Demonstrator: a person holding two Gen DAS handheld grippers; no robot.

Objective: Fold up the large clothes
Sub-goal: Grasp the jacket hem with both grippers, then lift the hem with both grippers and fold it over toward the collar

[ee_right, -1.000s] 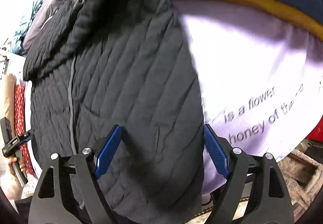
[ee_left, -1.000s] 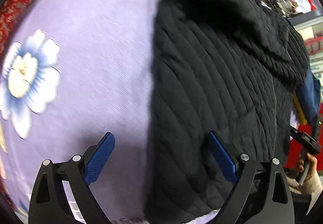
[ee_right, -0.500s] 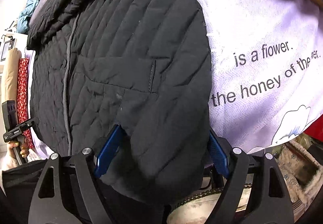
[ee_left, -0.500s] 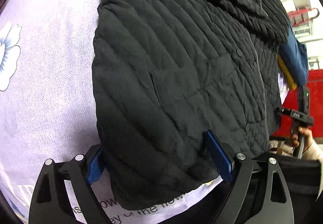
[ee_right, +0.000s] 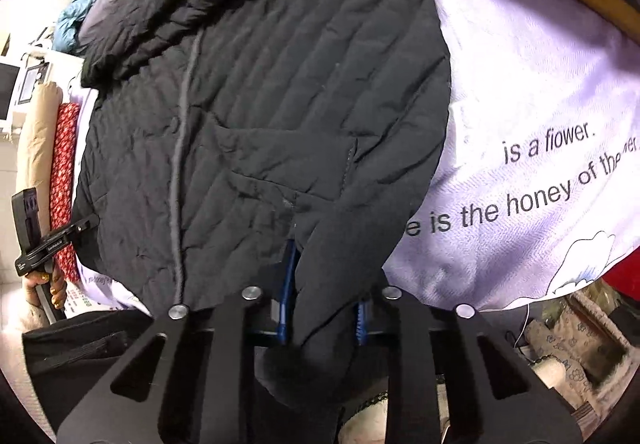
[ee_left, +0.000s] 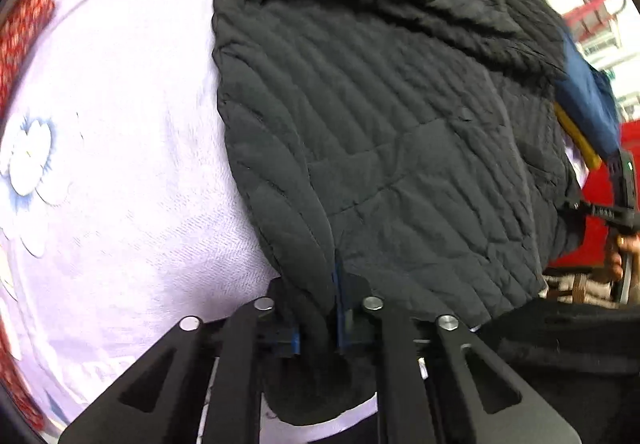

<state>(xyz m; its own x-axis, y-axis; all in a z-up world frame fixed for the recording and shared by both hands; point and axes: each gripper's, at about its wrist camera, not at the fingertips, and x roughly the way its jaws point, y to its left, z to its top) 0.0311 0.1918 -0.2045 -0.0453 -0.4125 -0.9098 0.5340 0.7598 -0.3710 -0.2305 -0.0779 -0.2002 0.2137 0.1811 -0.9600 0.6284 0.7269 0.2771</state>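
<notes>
On the lilac bedspread point(ee_left: 120, 180) lies one black quilted jacket point(ee_left: 380, 132), spread front-up, its grey zip line point(ee_right: 180, 148) running from near to far. We hold two grippers, one at each near corner of the hem. Our left gripper point(ee_left: 318, 308) has its two blue pads pressed together on a bunched fold of the jacket's near left corner. Our right gripper point(ee_right: 322, 300) is closing, its two pads already squeezing a thicker roll of the near right corner, which hangs between them. One pocket slit point(ee_right: 348, 168) shows on the jacket's right side. One printed flower point(ee_left: 28, 164) sits on the bedspread to the left of the jacket, and two lines of dark lettering point(ee_right: 520, 188) run to its right. One red patterned cloth point(ee_left: 24, 28) lies at the far left edge.
</notes>
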